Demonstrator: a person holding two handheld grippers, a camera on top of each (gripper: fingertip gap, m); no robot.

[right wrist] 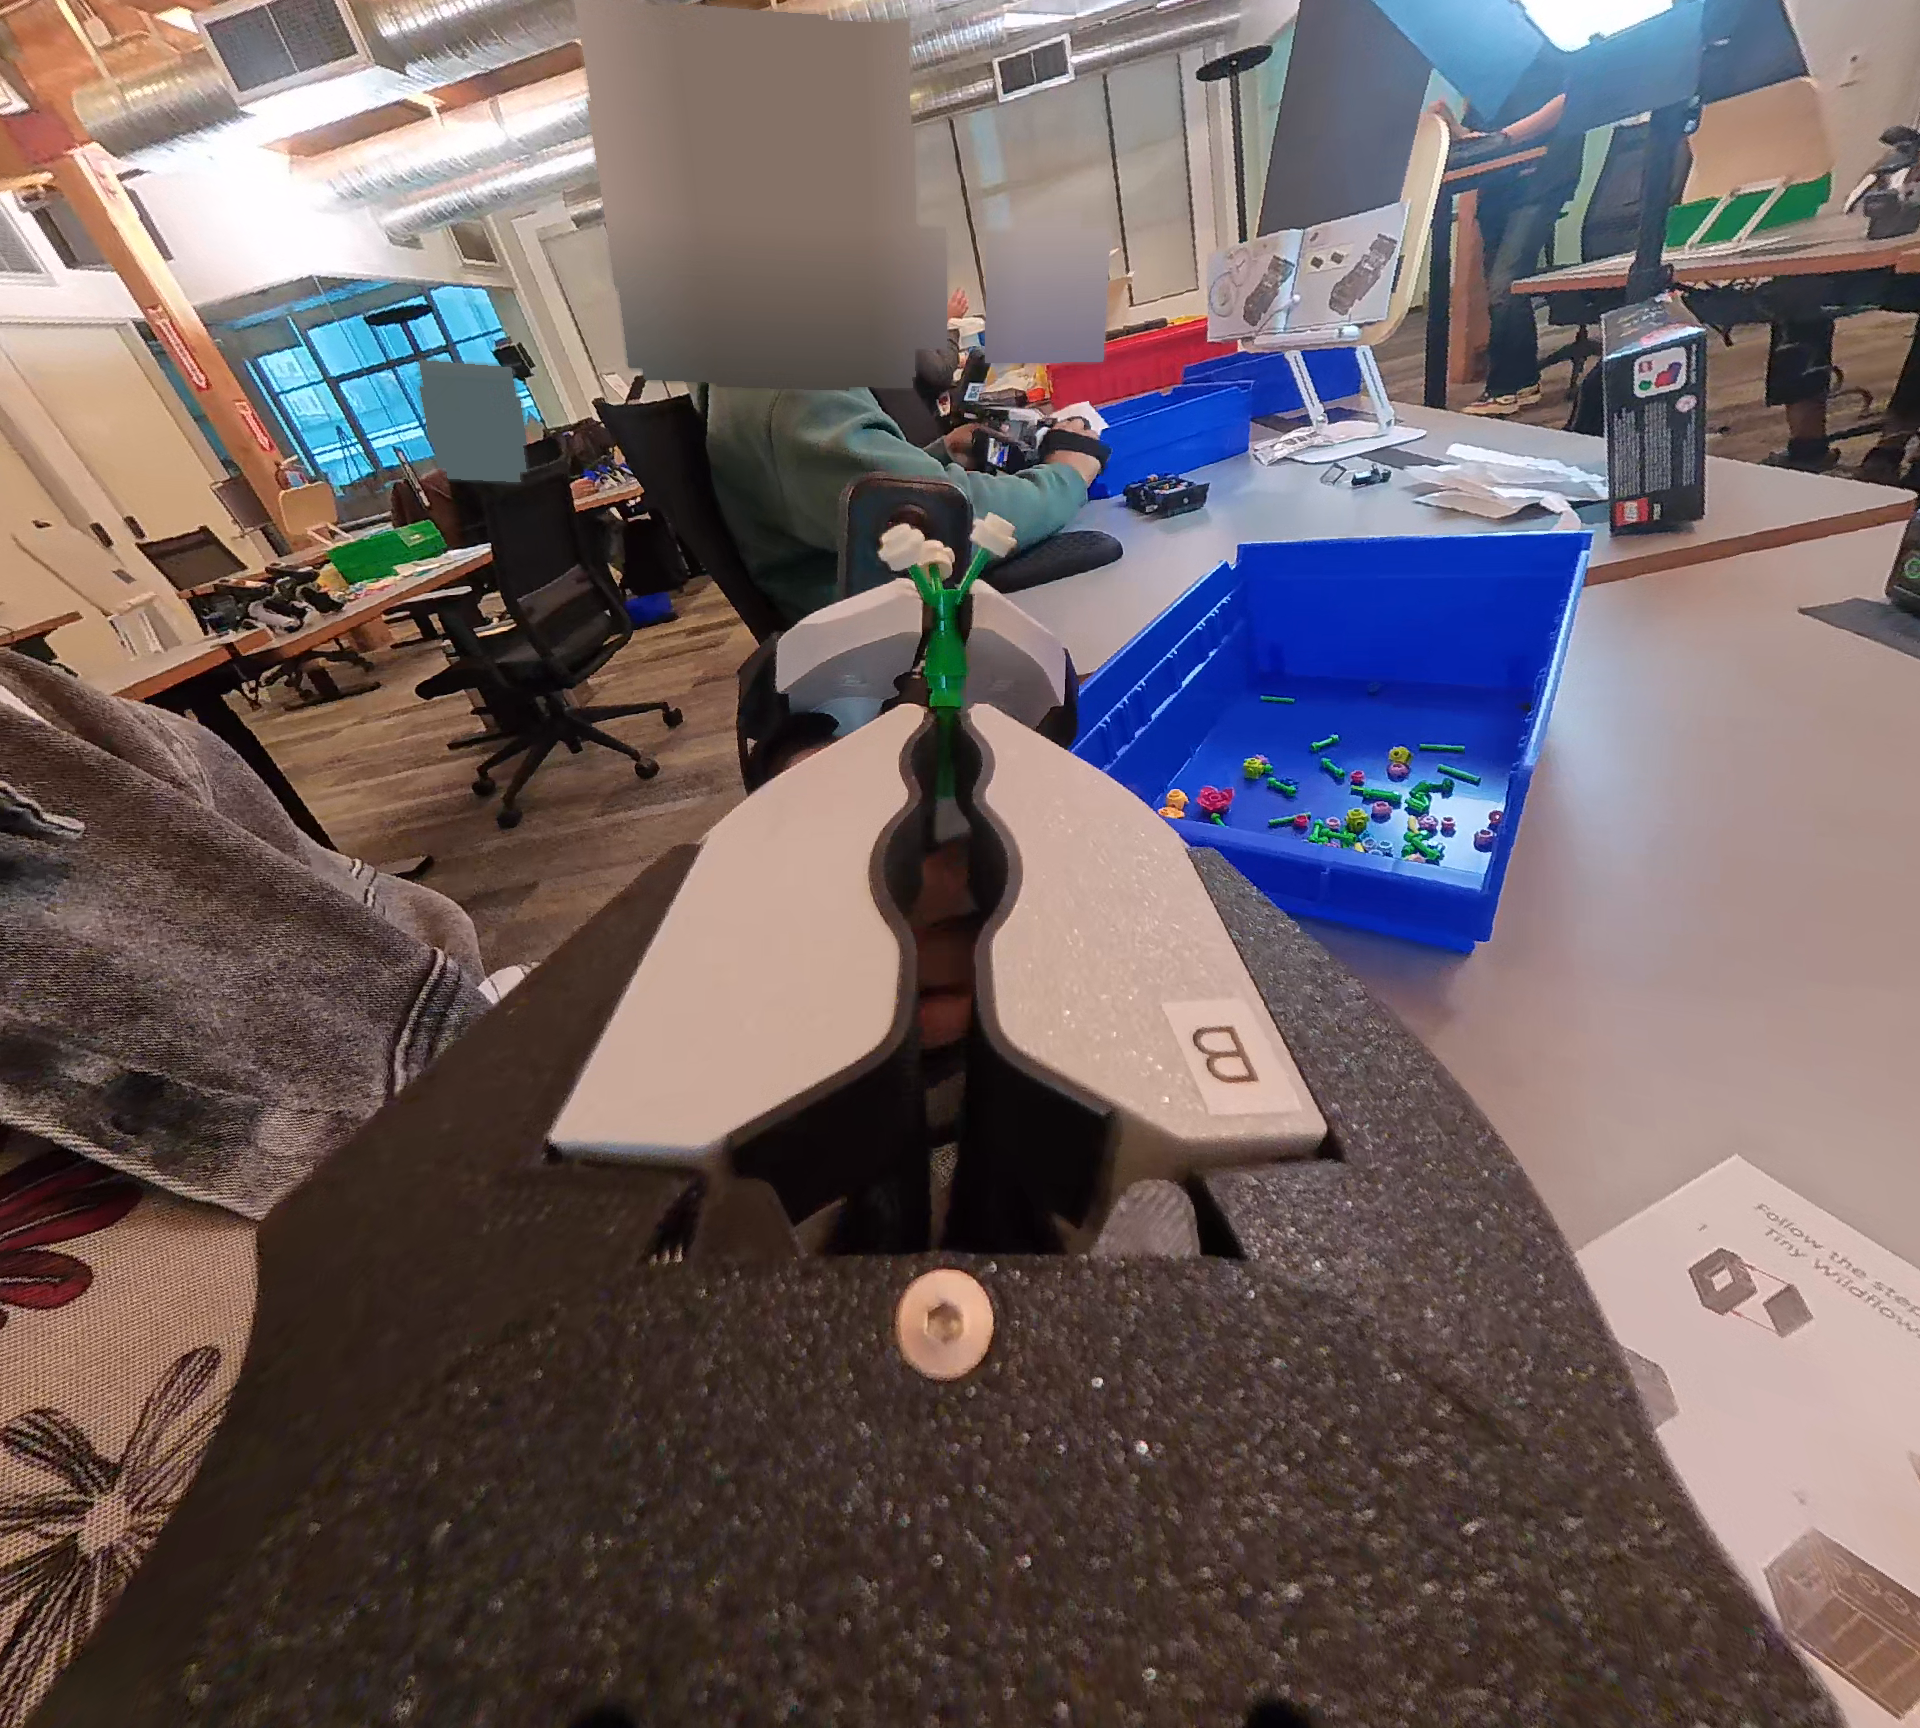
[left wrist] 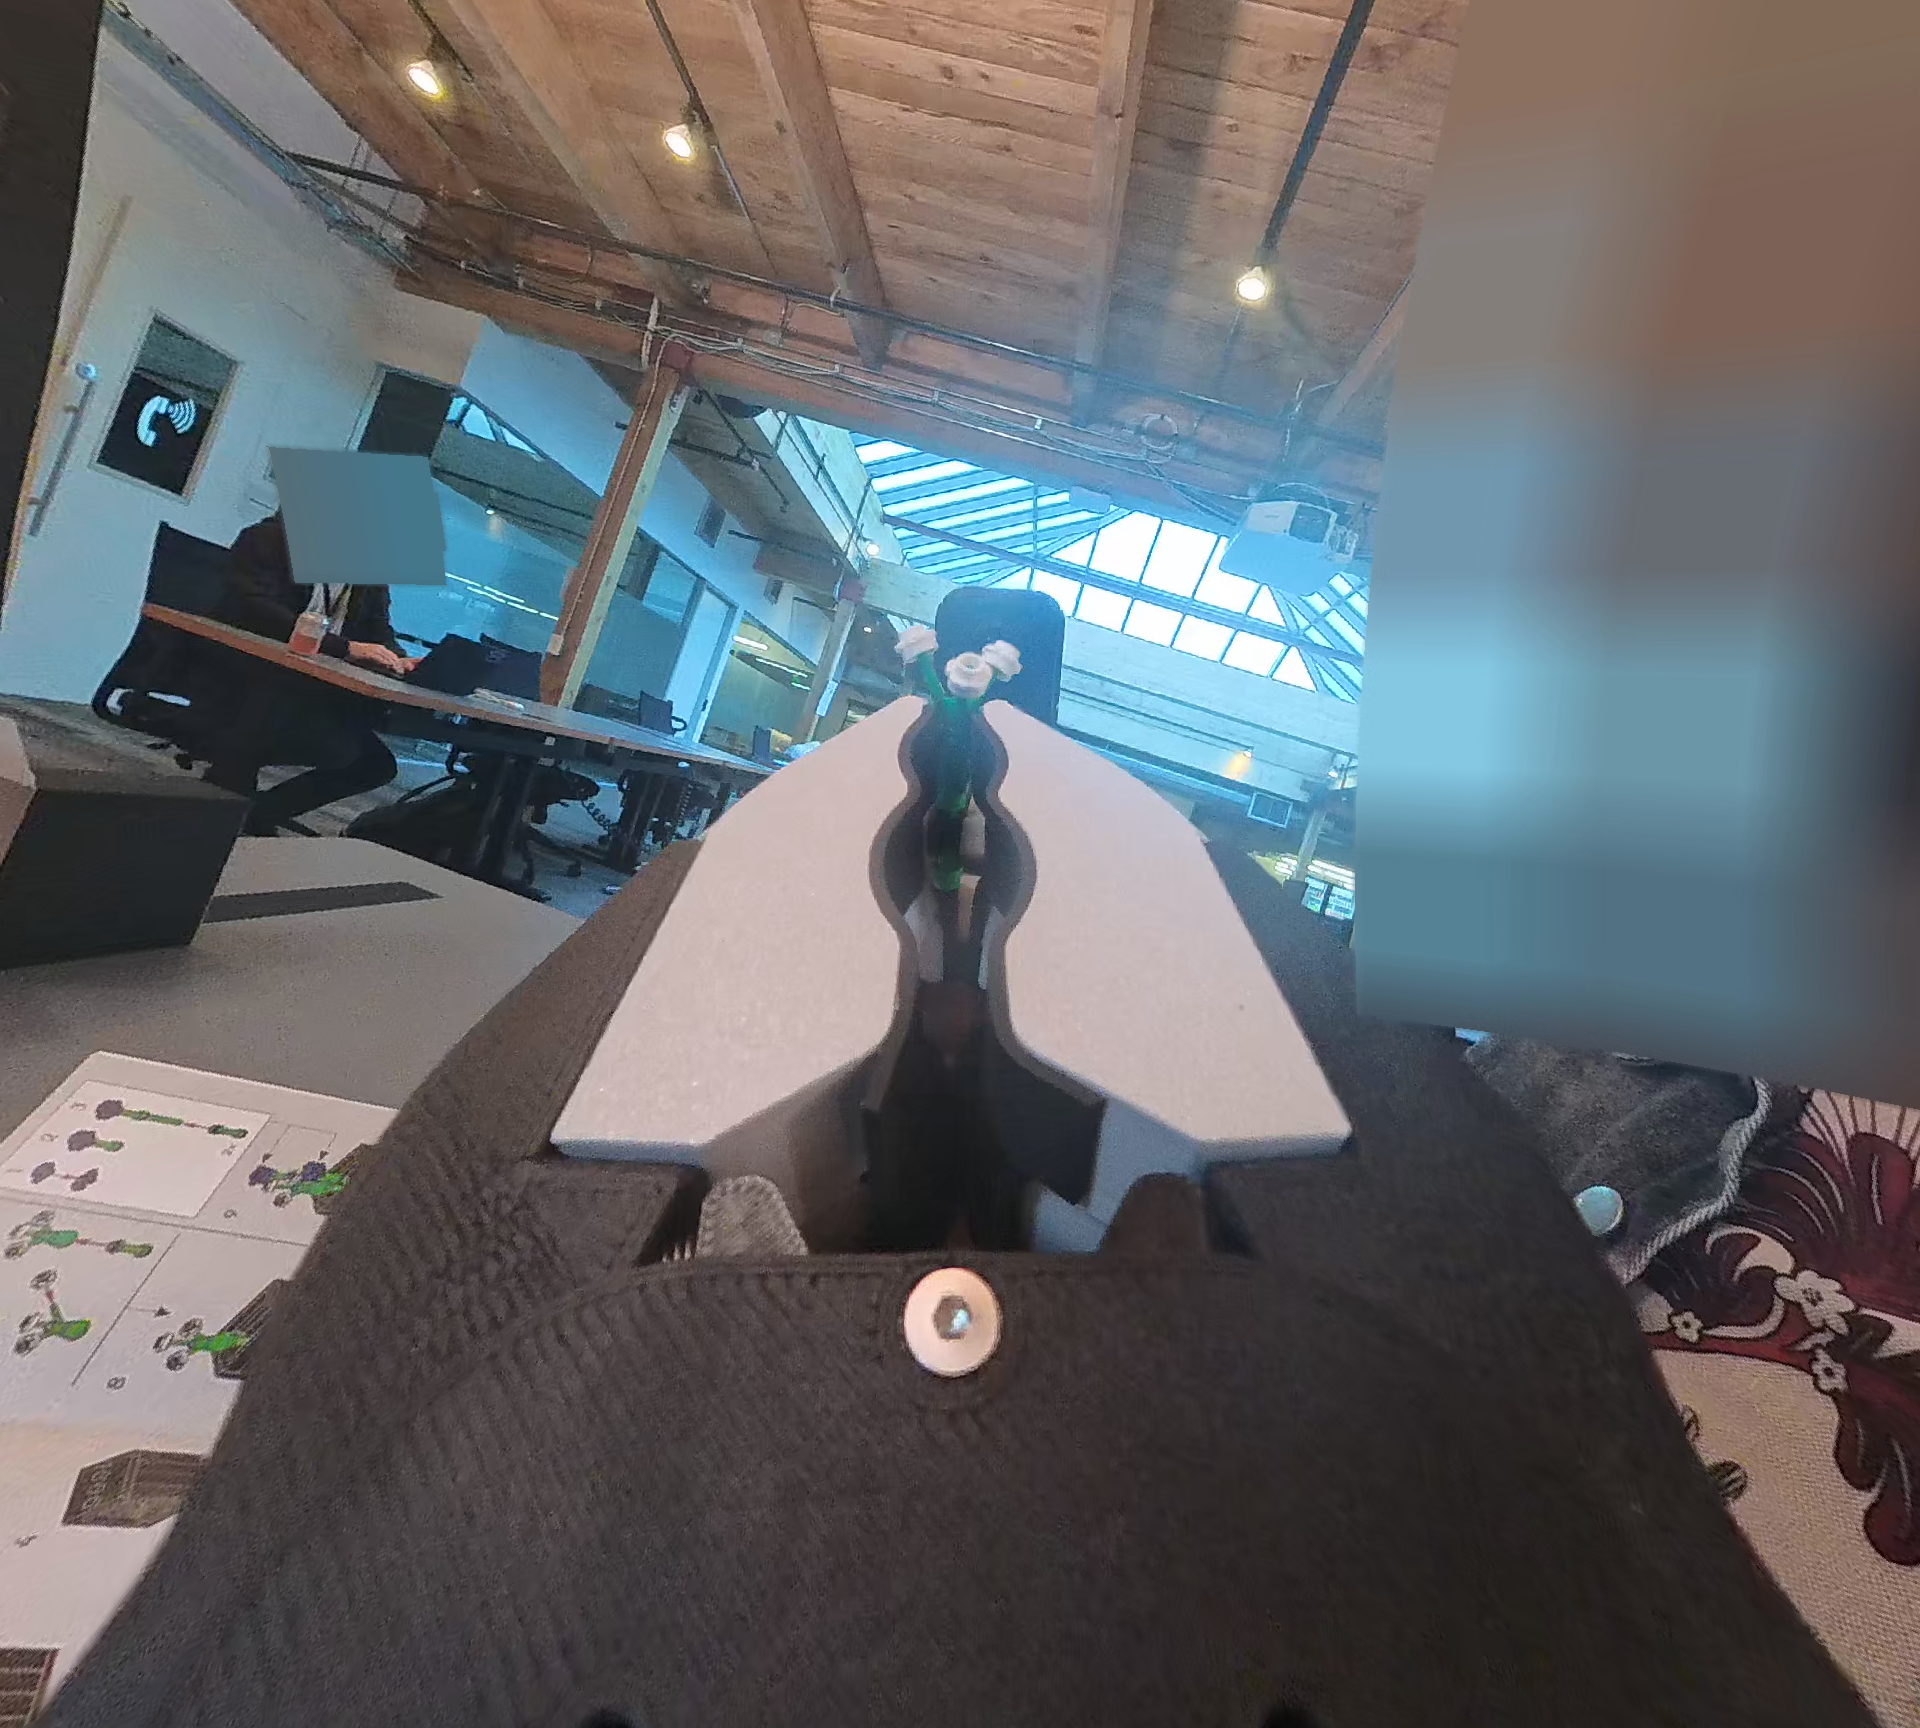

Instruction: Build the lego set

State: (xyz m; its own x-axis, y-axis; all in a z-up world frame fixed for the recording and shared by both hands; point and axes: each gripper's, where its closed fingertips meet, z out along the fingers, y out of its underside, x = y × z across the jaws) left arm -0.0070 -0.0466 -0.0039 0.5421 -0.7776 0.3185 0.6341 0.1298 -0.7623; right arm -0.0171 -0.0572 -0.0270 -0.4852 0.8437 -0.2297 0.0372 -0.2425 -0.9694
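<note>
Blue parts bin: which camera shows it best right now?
The right wrist view: the blue parts bin sits open on the grey table, loose pieces visible inside. The left wrist view does not show it.

The lower part of the green stem (left wrist: 951,785) is hidden between the left gripper (left wrist: 954,722) fingers. Left of that claw, the instruction sheet (left wrist: 125,1200) is cut by the picture's edge. Right of the right gripper (right wrist: 948,722), the loose pieces (right wrist: 1351,805) in the blue bin (right wrist: 1403,598) are too small to identify.

Grey-fingered black tool (left wrist: 954,722), silver screw (left wrist: 952,1321).
</note>
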